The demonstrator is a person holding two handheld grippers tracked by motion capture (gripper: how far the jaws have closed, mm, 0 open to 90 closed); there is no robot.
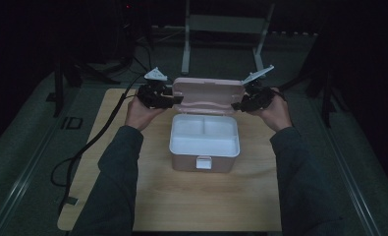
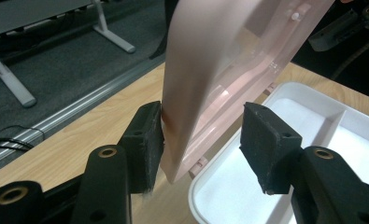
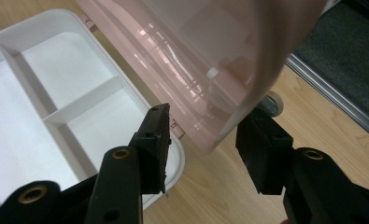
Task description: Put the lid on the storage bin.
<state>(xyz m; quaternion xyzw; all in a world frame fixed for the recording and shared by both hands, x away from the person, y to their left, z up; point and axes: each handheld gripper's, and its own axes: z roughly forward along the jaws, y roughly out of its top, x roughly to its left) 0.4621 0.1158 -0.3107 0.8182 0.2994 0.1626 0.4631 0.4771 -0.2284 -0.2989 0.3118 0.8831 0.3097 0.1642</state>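
Item: pink storage box, frame centre on the wooden table, white divided tray inside, lid raised. We clamp our left gripper on the lid's left edge; our right gripper straddles its right edge, grip unclear.

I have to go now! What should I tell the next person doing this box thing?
Left gripper: jaws shut on the left end of the pink lid.
Right gripper: jaws straddle the lid's right end; whether they squeeze it is unclear.
The box sits mid-table, lid raised upright at the back, white divided tray showing, with nothing in it.
Done: box opened. Left, probably: release the lid, or lower it shut.
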